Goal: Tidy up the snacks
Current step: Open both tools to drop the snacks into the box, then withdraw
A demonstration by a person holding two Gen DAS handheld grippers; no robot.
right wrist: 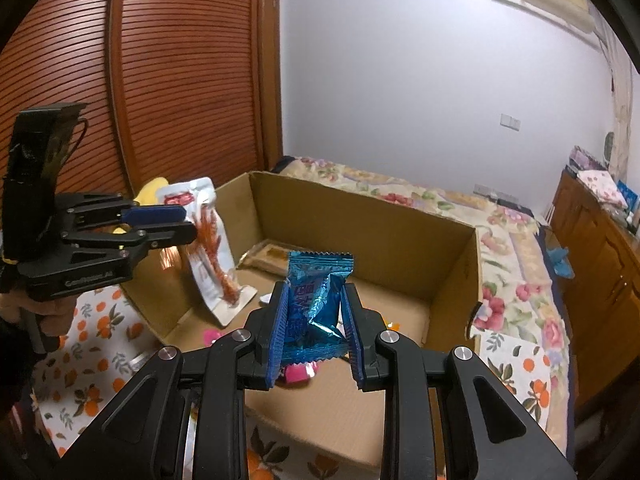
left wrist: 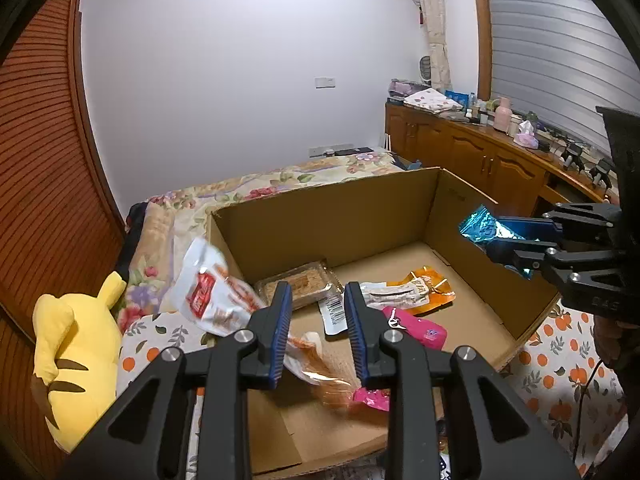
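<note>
Blue packet [right wrist: 312, 312] clamped in right claw [right wrist: 316, 286]; left claw [left wrist: 317, 292] apart over cardboard box [left wrist: 320, 220].

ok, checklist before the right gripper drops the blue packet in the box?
1. right gripper shut on blue packet: ok.
2. blue packet past the cardboard box wall, over its floor: cannot tell.
3. Bare floor left in the box: ok.
4. left gripper actually gripping the white packet: cannot tell.
5. Grippers apart from each other: ok.
</note>
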